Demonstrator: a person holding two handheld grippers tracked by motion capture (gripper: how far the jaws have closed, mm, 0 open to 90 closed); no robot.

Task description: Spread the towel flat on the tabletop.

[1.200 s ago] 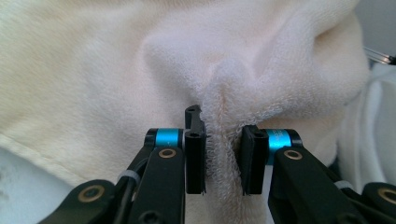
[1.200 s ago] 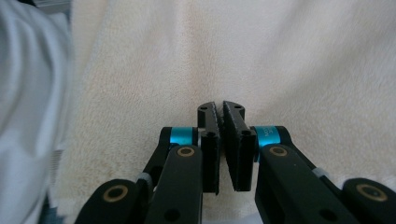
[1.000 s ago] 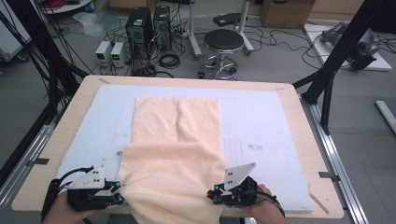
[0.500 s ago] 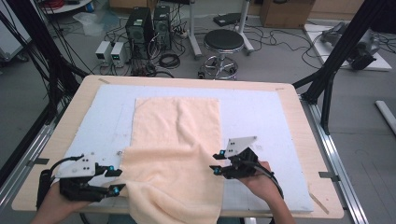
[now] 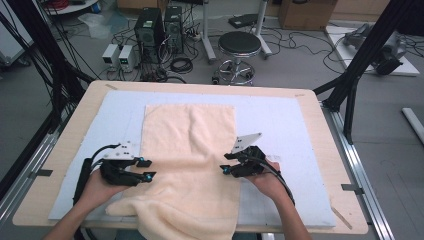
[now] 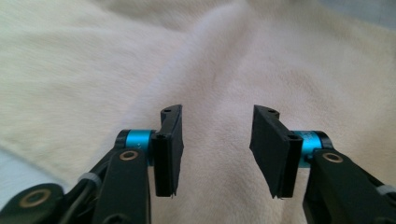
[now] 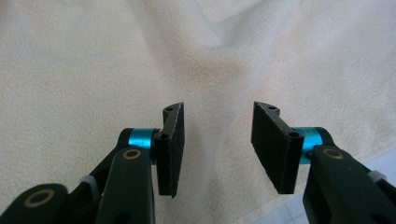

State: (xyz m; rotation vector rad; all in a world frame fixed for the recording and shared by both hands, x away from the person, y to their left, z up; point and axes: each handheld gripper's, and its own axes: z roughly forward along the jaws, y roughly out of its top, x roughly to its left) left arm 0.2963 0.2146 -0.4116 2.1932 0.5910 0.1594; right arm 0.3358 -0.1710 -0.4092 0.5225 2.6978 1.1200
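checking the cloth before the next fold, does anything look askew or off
Yes. The cream towel lies flat at its far end, but its near part is bunched and wrinkled, and its near edge hangs over the table front. Both the left tool and right tool stand open at its sides, gripping nothing.

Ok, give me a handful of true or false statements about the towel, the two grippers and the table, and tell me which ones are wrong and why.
1. The cream towel lies on a pale blue mat. True.
2. The left gripper is clamped on the towel. False: its jaws stand apart, with nothing pinched between them.
3. The towel's near end hangs over the table's front edge. True.
4. The right gripper holds a folded corner. False: its jaws are open above the cloth.
5. A round stool stands on the floor beyond the table. True.
6. The towel is rolled into a tube. False: it is spread out, with creases near the front.
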